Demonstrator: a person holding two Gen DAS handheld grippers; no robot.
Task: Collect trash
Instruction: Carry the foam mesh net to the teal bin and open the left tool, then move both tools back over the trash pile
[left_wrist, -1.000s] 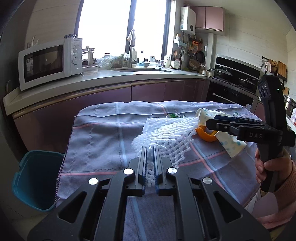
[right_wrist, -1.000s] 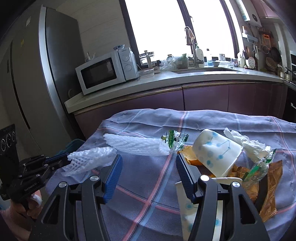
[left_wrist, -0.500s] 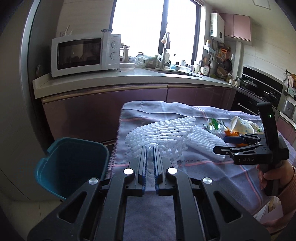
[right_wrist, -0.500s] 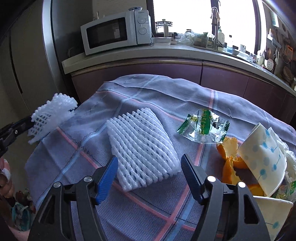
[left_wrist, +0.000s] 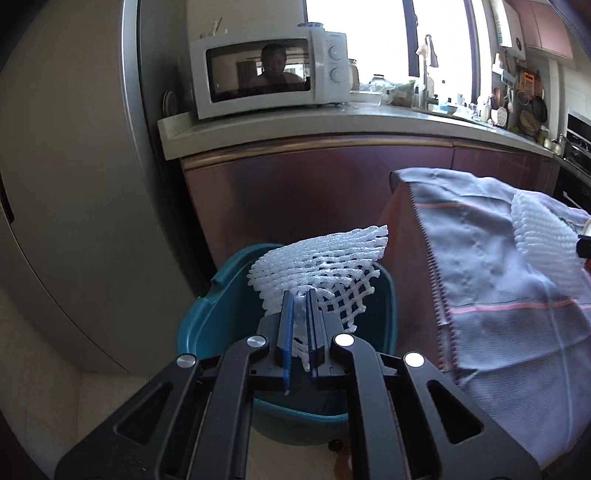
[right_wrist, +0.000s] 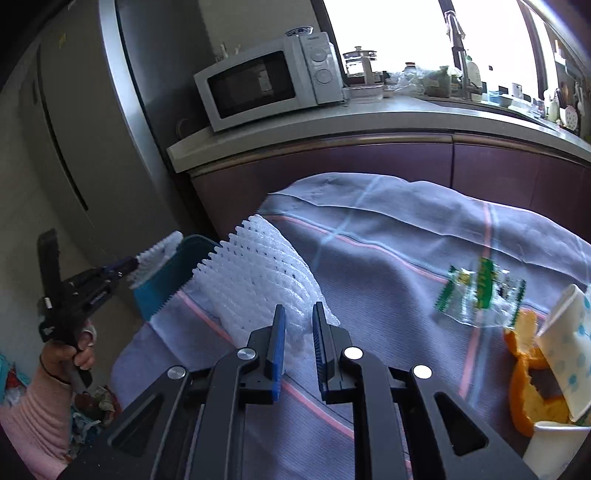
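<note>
My left gripper (left_wrist: 298, 295) is shut on a white foam net (left_wrist: 317, 254) and holds it over the open teal bin (left_wrist: 207, 317) beside the table. In the right wrist view that left gripper (right_wrist: 136, 264) shows at far left with its net (right_wrist: 155, 254) above the bin (right_wrist: 166, 284). A second white foam net (right_wrist: 258, 266) lies at the left edge of the grey checked tablecloth (right_wrist: 406, 240). My right gripper (right_wrist: 298, 310) is closing its jaws on that net's near edge, and the foam fills the gap between the blue pads. This net (left_wrist: 543, 243) also shows on the cloth in the left wrist view.
A green wrapper (right_wrist: 480, 291), orange peel (right_wrist: 528, 369) and dotted paper cups (right_wrist: 569, 339) lie to the right on the cloth. A microwave (right_wrist: 266, 81) sits on the counter behind, next to a tall fridge (right_wrist: 74, 129). Litter lies on the floor at lower left.
My left gripper swung left off the table, carrying its net over the bin. My right gripper moved up to the second net and its jaws went from wide open to nearly together on it.
</note>
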